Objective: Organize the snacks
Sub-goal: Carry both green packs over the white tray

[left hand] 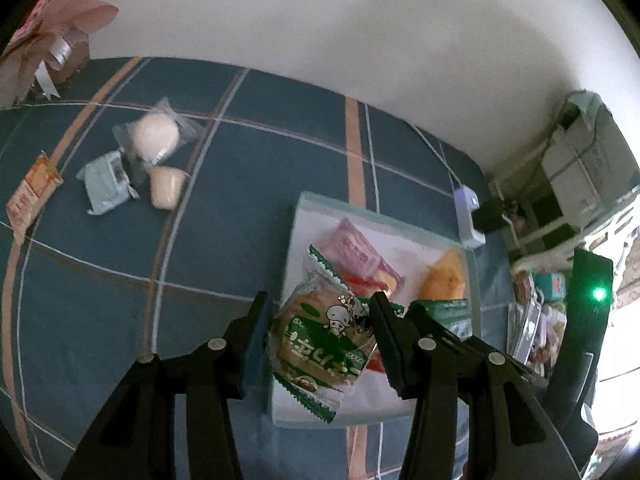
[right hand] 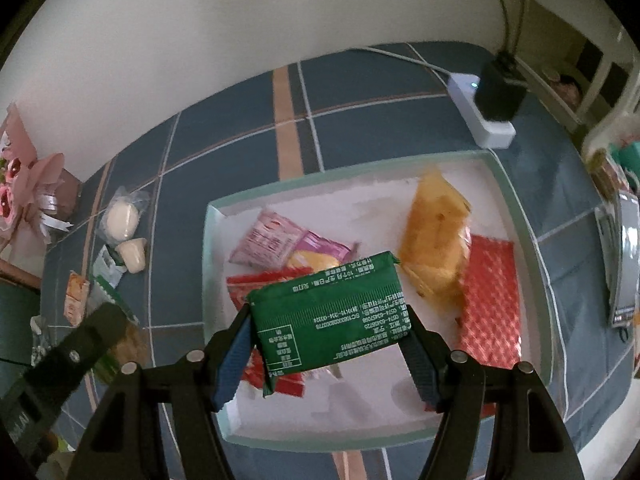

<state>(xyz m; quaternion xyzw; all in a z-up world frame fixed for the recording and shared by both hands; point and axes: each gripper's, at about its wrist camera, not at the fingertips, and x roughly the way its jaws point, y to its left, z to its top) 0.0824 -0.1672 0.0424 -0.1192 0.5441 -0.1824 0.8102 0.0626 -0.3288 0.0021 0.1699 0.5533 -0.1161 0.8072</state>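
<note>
The left hand-held gripper (left hand: 320,332) clamps a round biscuit pack (left hand: 324,340), green-and-white with a cartoon, over the tray's (left hand: 304,216) near-left corner. The right hand-held gripper (right hand: 330,344) clamps a dark green packet (right hand: 328,316) above the tray.

The tray (right hand: 516,216) sits on the worktop (right hand: 360,120), several snack packets (right hand: 436,248) lying inside it. Far left of the tray, loose snacks (left hand: 156,136) lie clustered on the worktop. Behind the tray's far right corner rests a power strip (right hand: 480,116). A bouquet (left hand: 52,36) sits at the far left.
</note>
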